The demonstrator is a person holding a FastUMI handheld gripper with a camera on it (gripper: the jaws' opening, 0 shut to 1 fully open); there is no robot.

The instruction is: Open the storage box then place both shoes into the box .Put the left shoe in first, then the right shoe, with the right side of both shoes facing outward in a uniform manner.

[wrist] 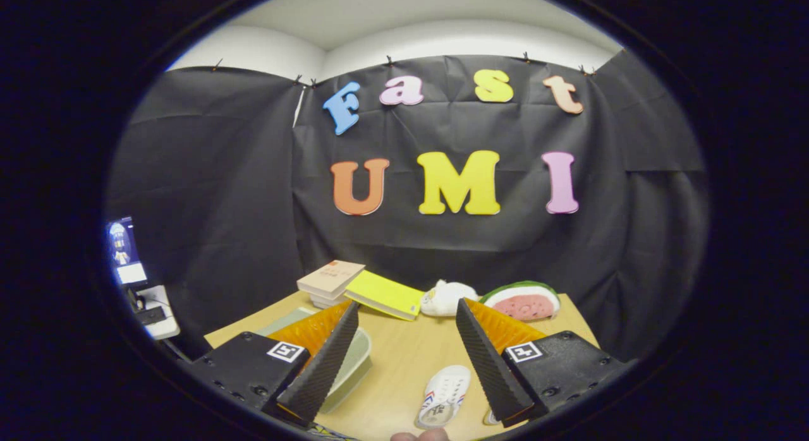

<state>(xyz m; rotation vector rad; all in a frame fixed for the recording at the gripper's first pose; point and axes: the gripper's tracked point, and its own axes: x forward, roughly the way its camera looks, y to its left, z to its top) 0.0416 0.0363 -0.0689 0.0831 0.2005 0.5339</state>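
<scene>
Wooden table (404,365); gripper (407,330) fingers apart, white shoe (444,393) between

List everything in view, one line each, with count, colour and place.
Storage box: one, pale green, partly behind the left finger.
Shoe: one whole, white with striped side, between the fingers; a sliver of another white thing by the right finger.
Books: a tan-and-white stack, beyond the fingers.
Yellow book: one, leaning on the stack.
White plush toy: one, beside it.
Watermelon-slice plush: one.
Table: wooden.
Gripper: open, empty.
</scene>
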